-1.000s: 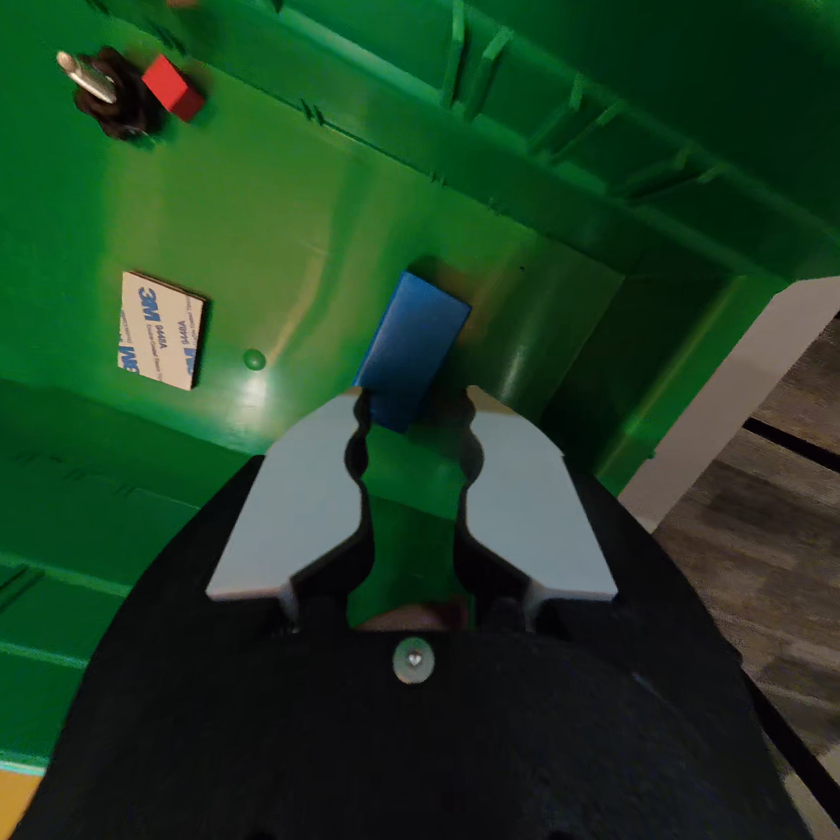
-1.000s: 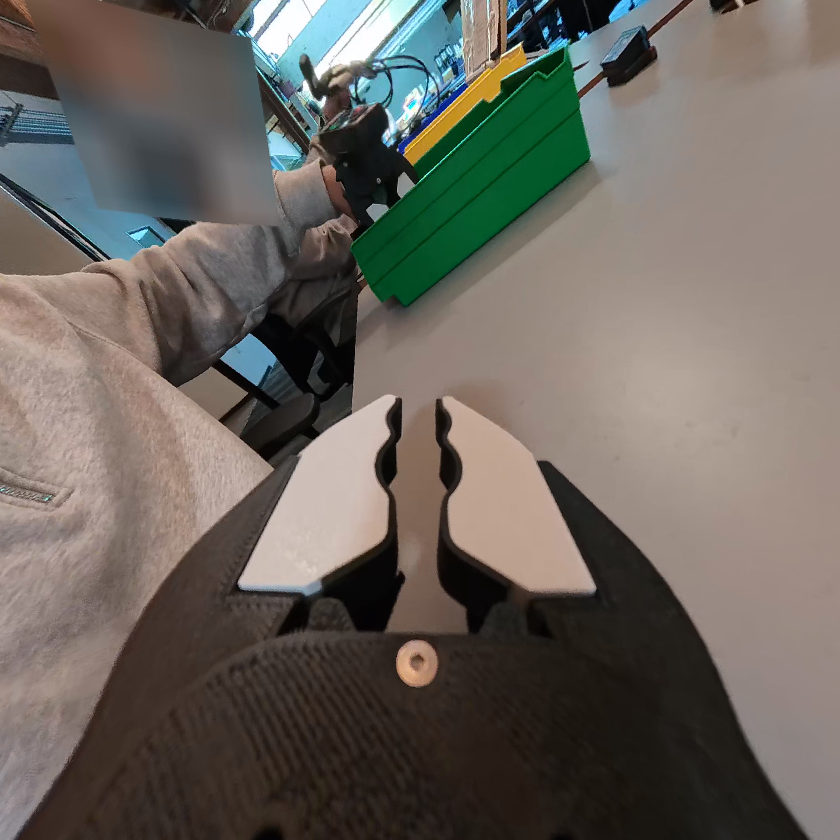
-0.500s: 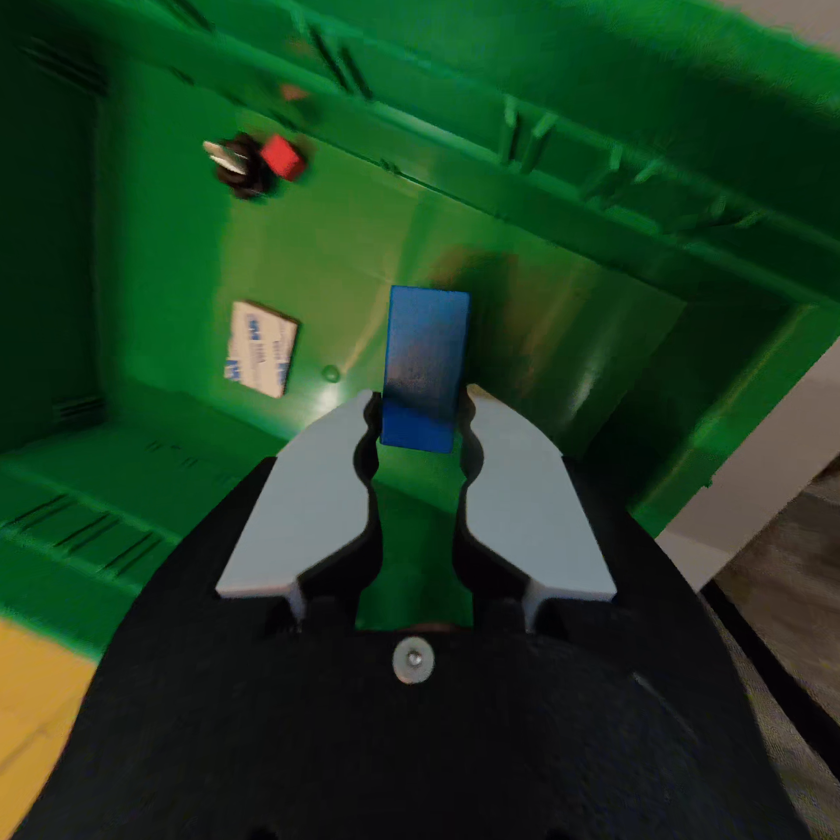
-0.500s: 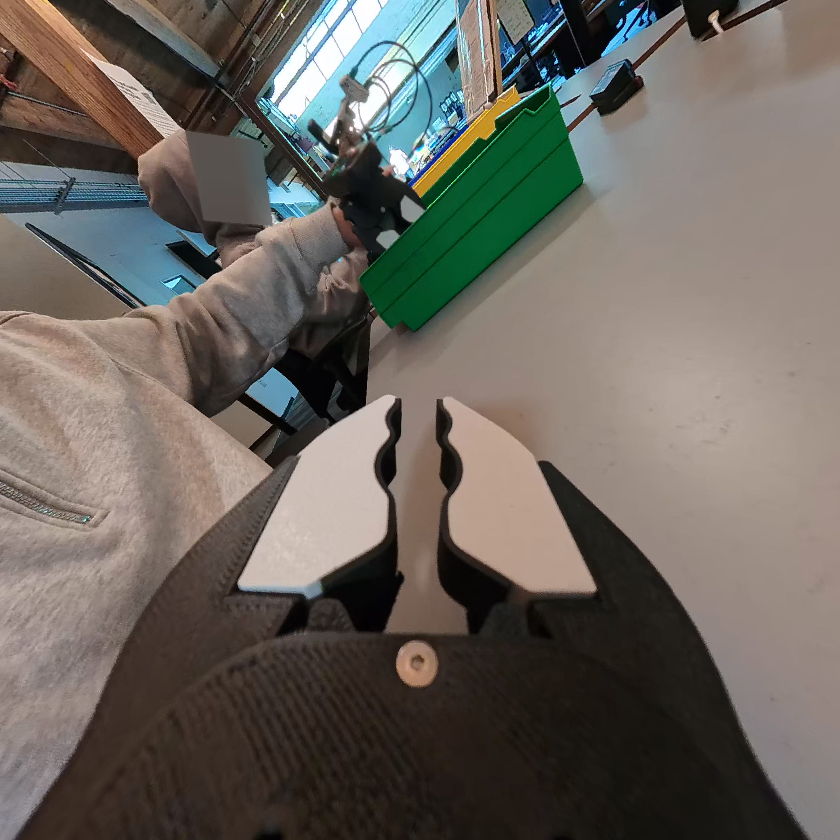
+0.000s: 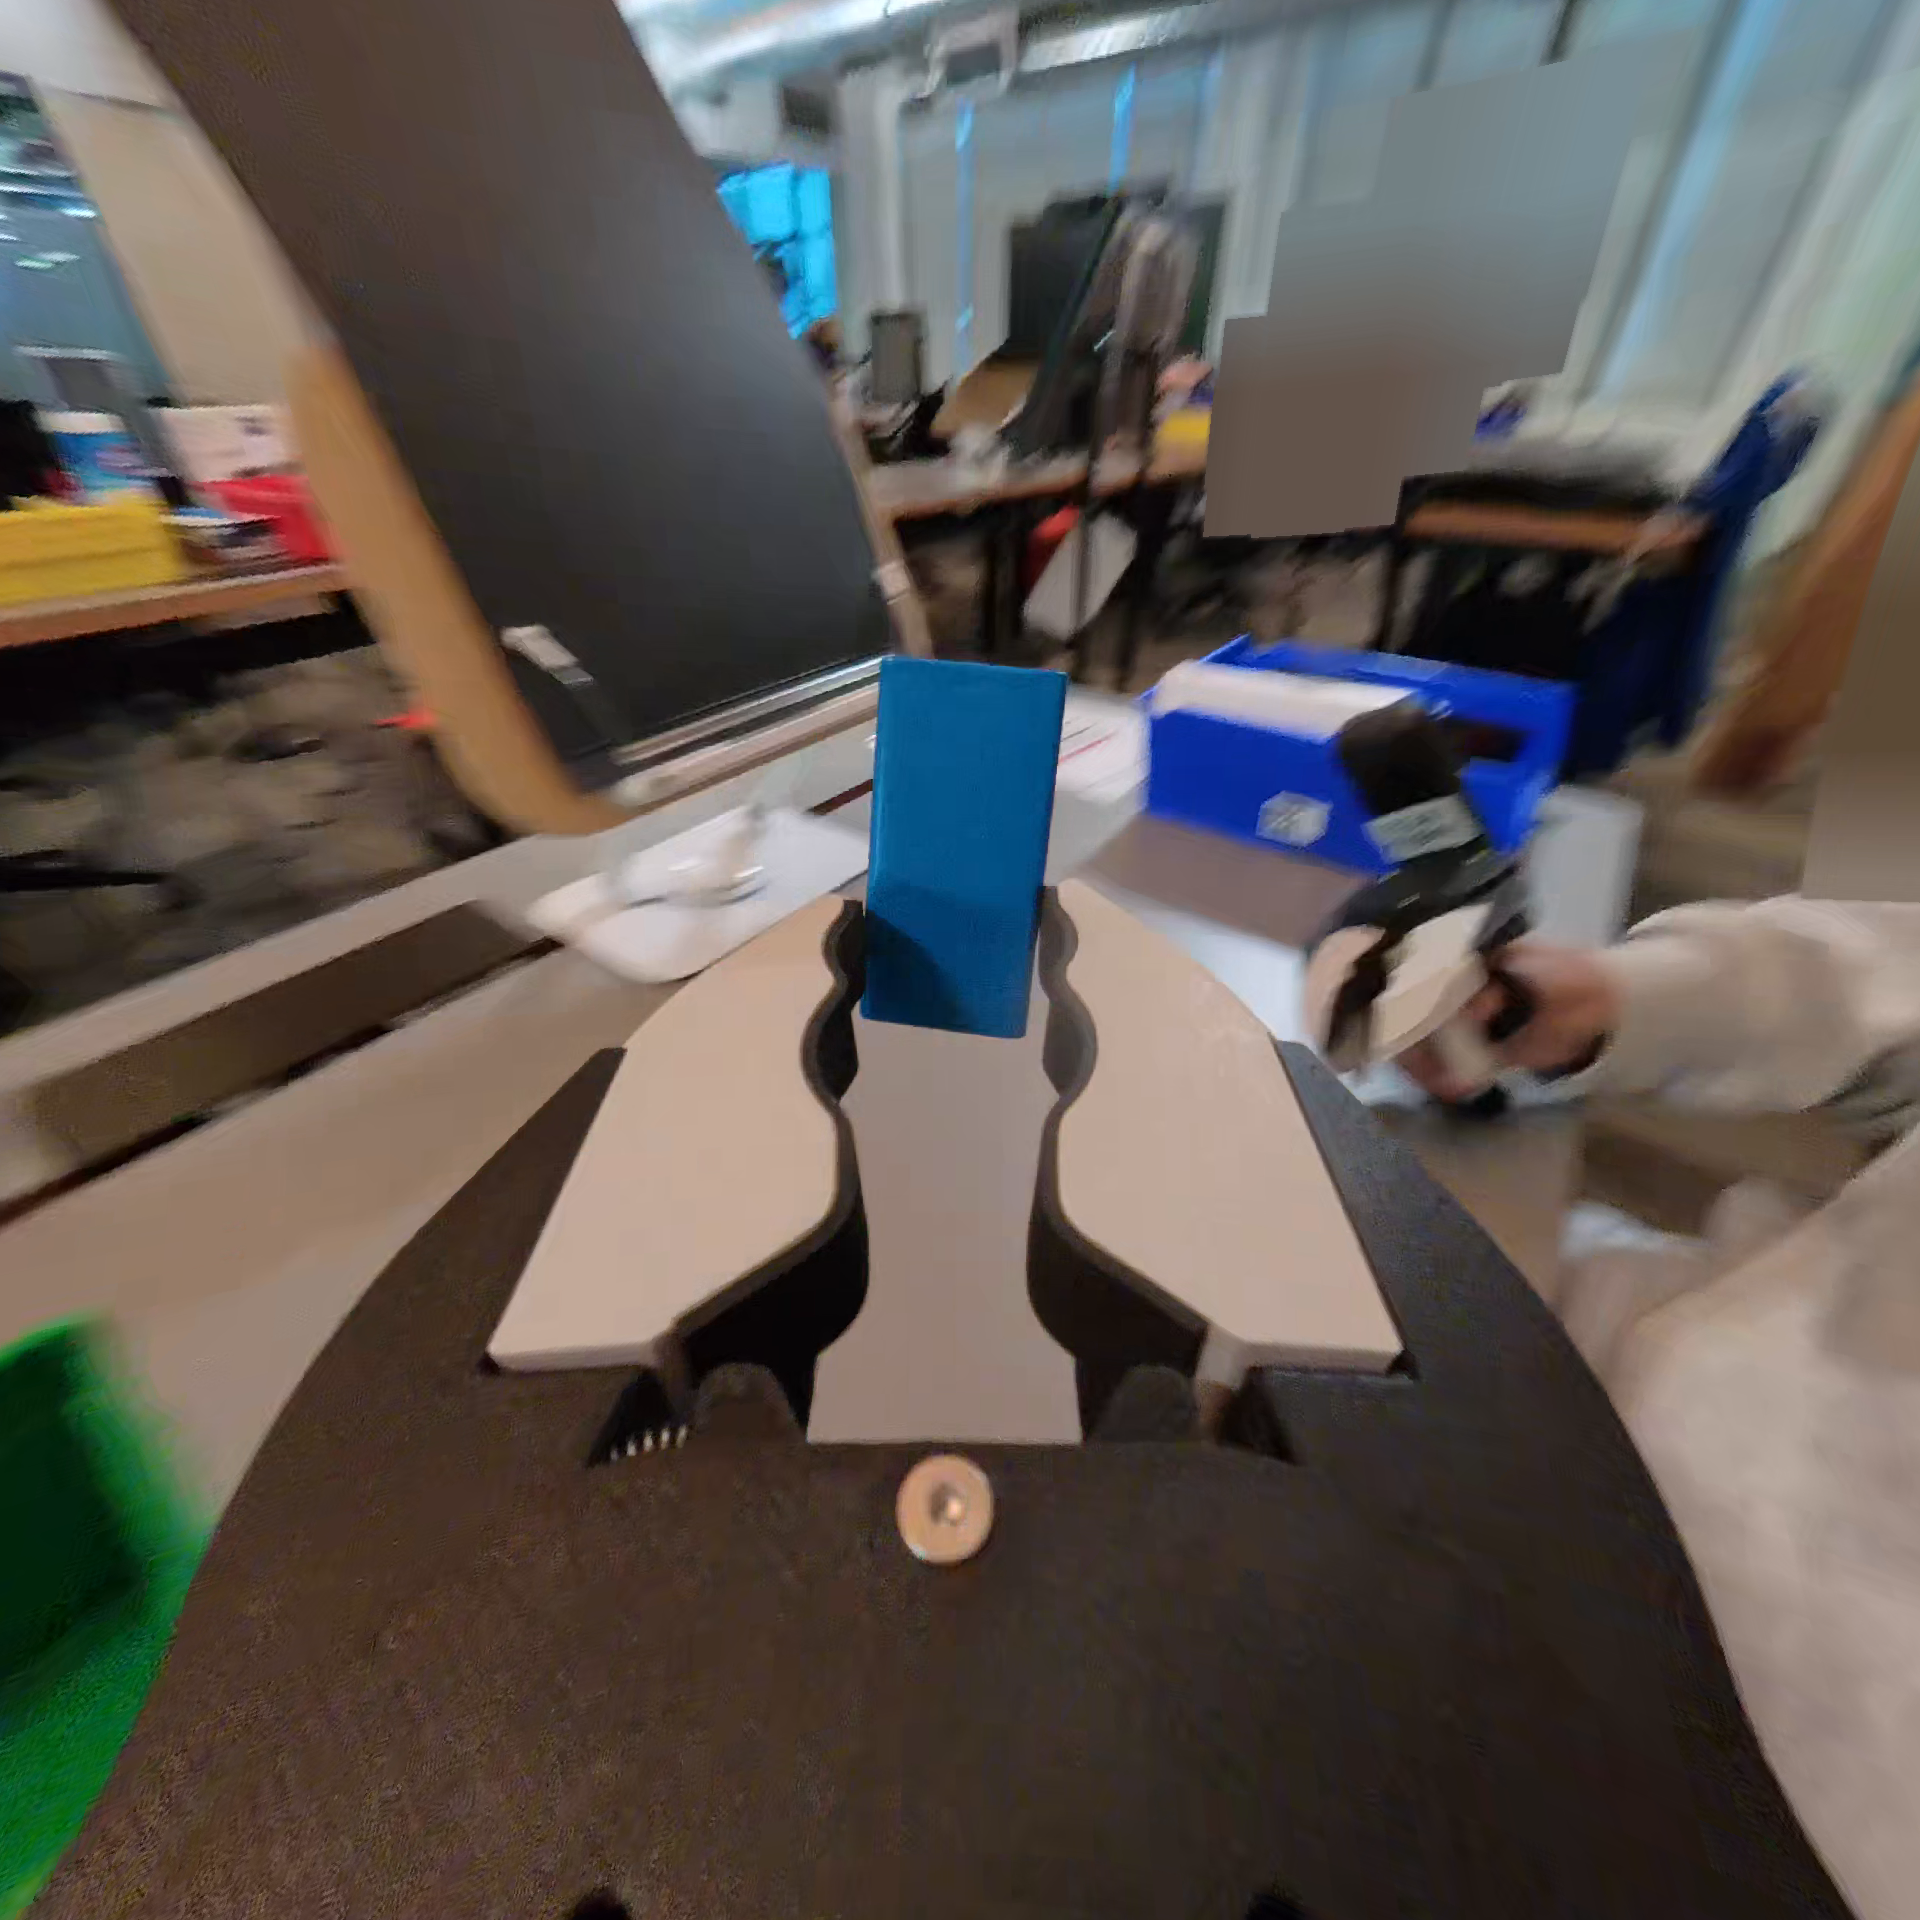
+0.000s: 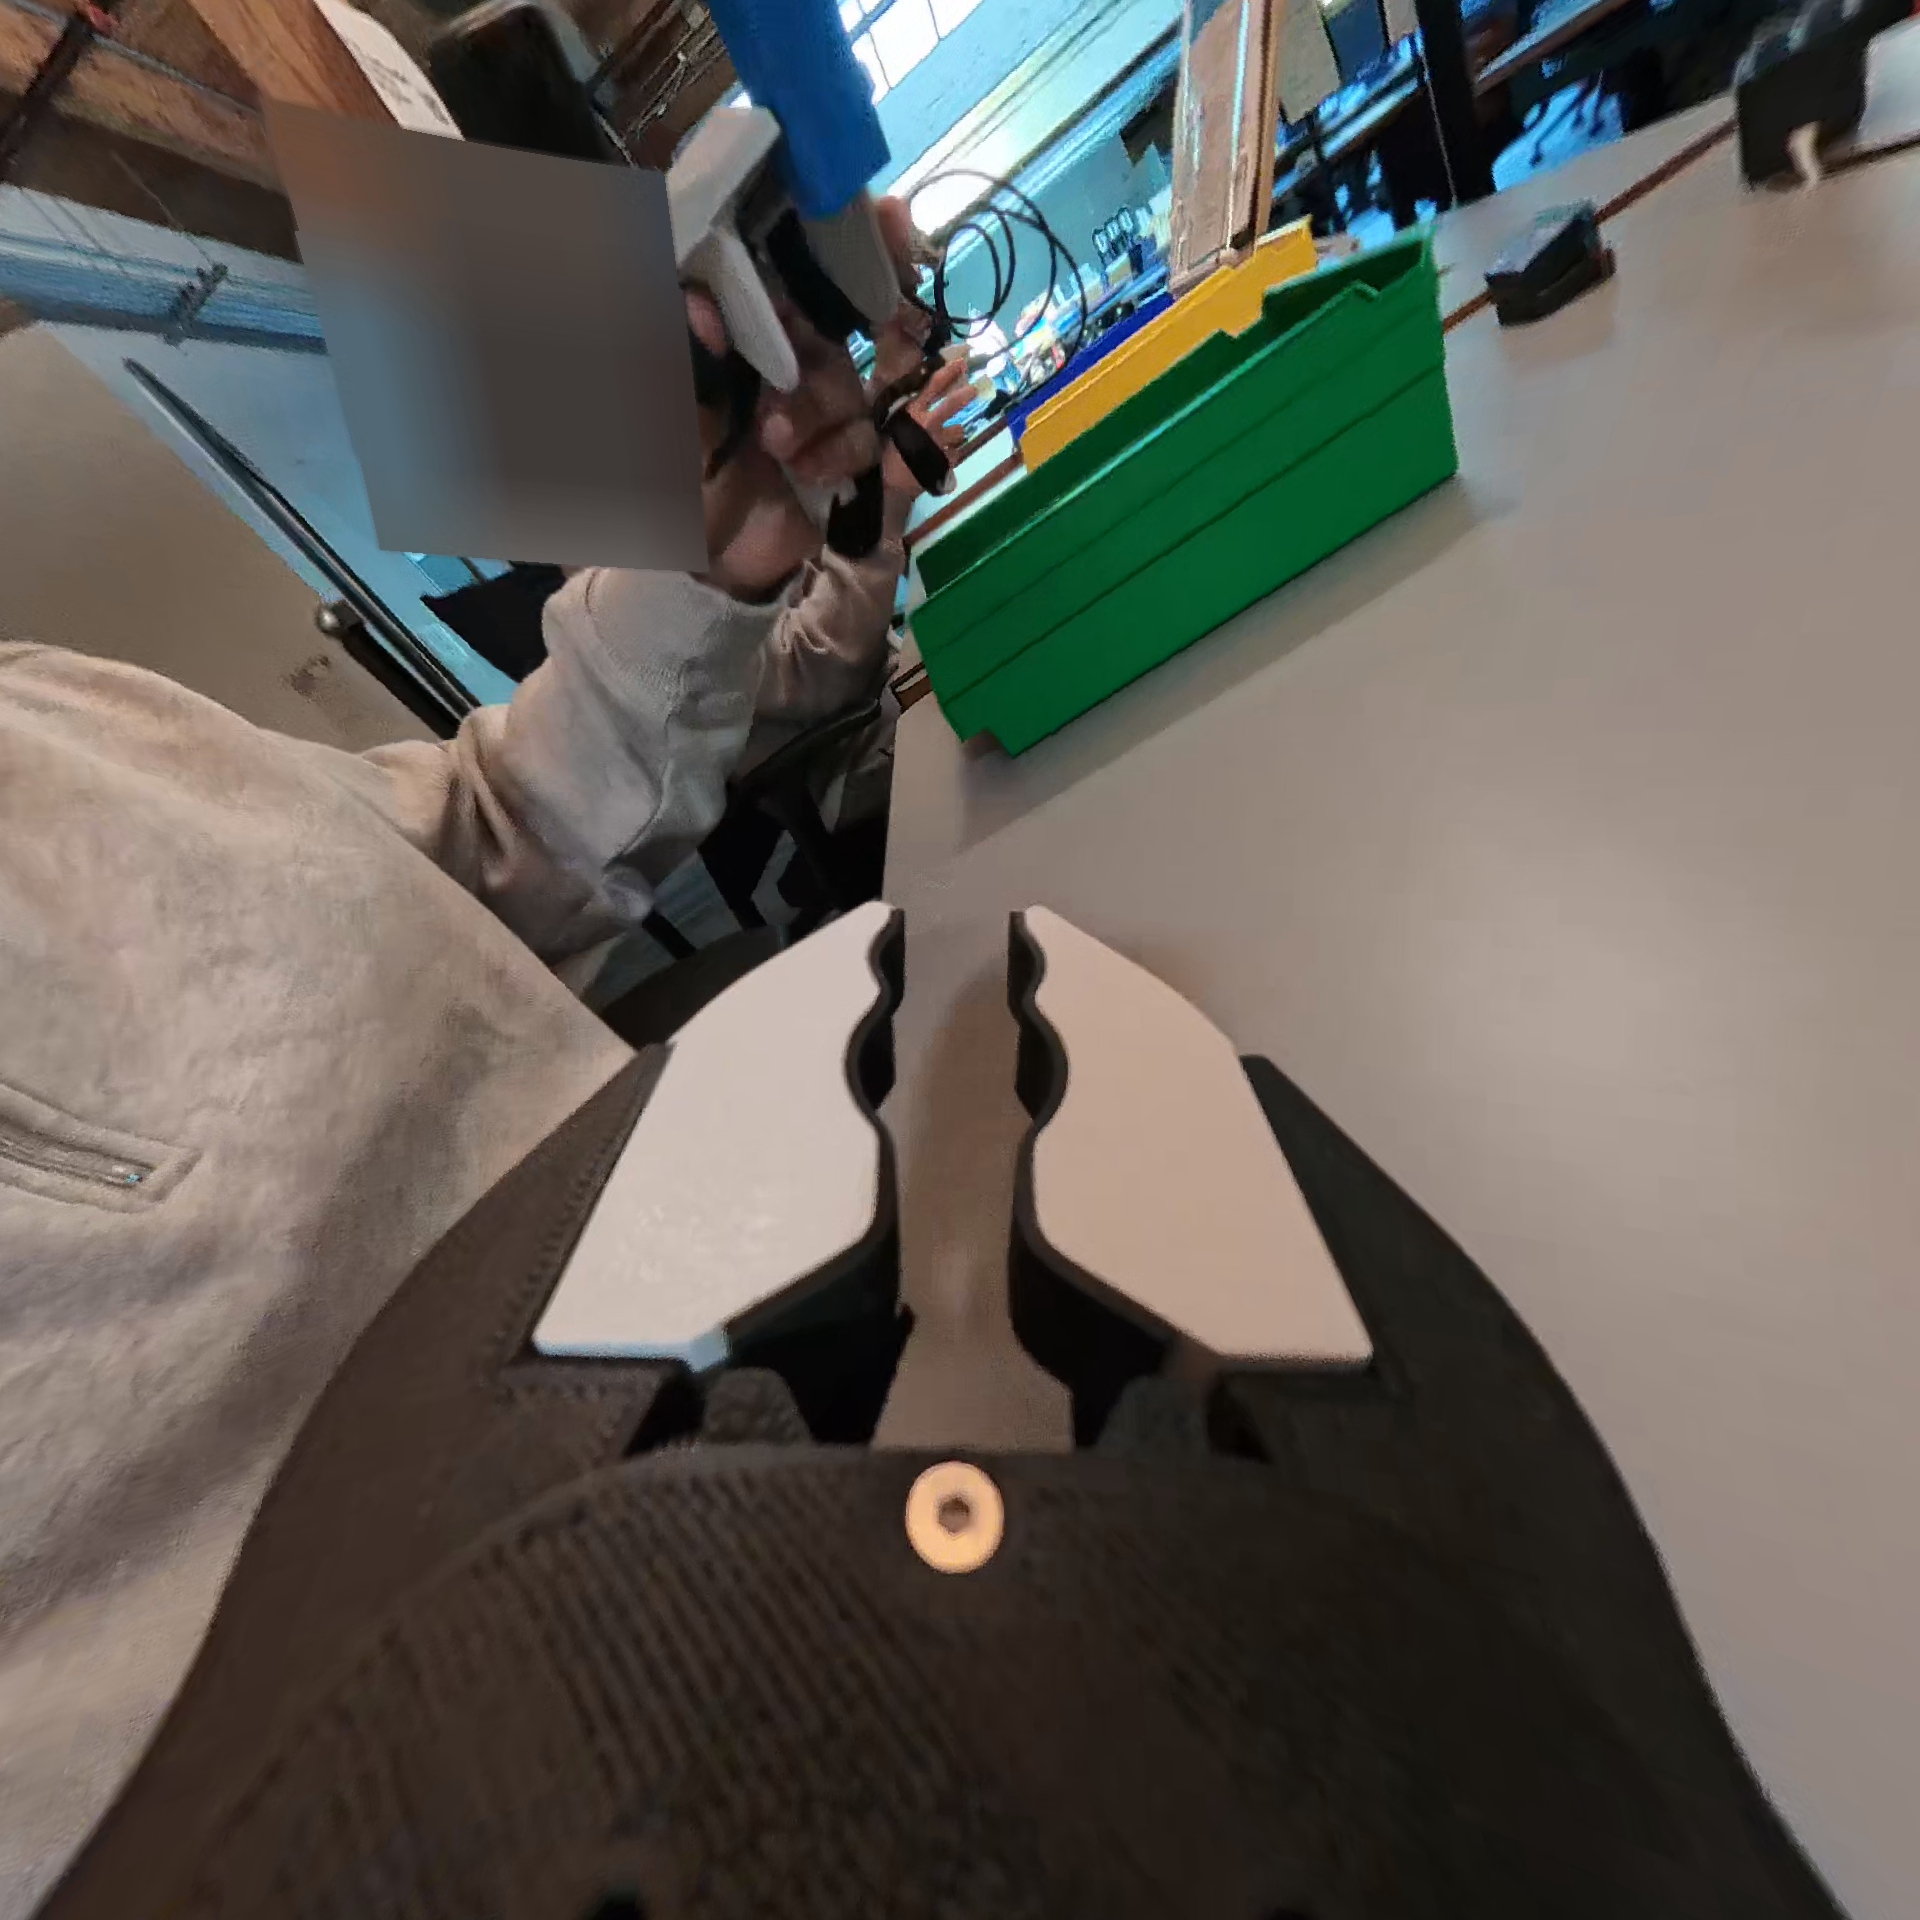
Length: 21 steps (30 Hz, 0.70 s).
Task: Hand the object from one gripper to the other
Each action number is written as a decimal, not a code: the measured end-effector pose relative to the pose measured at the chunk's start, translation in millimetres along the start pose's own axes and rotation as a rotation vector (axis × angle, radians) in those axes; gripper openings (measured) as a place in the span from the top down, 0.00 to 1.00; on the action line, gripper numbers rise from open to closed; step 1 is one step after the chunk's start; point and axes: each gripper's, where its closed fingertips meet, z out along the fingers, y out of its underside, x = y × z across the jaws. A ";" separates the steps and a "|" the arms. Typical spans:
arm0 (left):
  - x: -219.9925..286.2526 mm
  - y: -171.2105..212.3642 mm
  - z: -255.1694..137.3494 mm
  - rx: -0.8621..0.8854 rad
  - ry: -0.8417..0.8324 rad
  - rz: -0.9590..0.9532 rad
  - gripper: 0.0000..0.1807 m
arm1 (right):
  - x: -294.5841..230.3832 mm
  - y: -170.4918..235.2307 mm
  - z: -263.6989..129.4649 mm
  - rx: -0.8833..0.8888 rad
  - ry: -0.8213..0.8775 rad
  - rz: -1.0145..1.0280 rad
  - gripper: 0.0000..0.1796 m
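A person seated at a pale grey surface (image 6: 1558,831) holds a two-finger gripper in each hand.

In the left wrist view, the left gripper (image 5: 951,935) is raised off the surface and its pale fingers (image 5: 717,1132) pinch the lower end of a blue rectangular block (image 5: 961,831). The block stands nearly upright out of the fingertips, toward 12 o'clock in that view, most of its length free above the grip. At about 3 o'clock in the same view, well apart from the block, the right gripper (image 5: 1382,987) shows small and blurred in the person's hand (image 5: 1527,1008), low near the surface.

In the right wrist view, the right gripper (image 6: 954,914) lies low over the surface with its fingers (image 6: 748,1143) a little apart, a narrow gap between them and nothing in it. At about 11 o'clock, high up, the left gripper (image 6: 810,239) appears with the blue block (image 6: 805,94) sticking up from it. A green bin (image 6: 1195,540) sits on the surface at about 1 o'clock, with a yellow bin (image 6: 1153,338) just behind it.

Judging progress: the pick-up part looks done, since the block is gripped and held clear in the air. The handover itself is not yet done. The two grippers are well apart; they would need to come together, the right fingers would need to spread wider, close on the block's free upper part, and then the left would let go.
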 end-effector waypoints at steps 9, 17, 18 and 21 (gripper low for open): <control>141.2 73.6 112.5 0.159 0.361 -0.430 0.81 | -15.5 -43.6 -41.5 0.214 0.116 -0.369 0.86; 181.7 111.3 137.1 0.051 0.489 -0.410 0.81 | -27.1 -42.1 -57.0 0.277 0.082 -0.297 0.77; 184.0 111.1 140.3 0.049 0.504 -0.403 0.81 | -27.7 -39.6 -58.3 0.269 0.103 -0.315 0.76; 192.8 116.6 148.8 0.017 0.562 -0.374 0.81 | -27.1 -33.8 -64.2 0.249 0.174 -0.365 0.76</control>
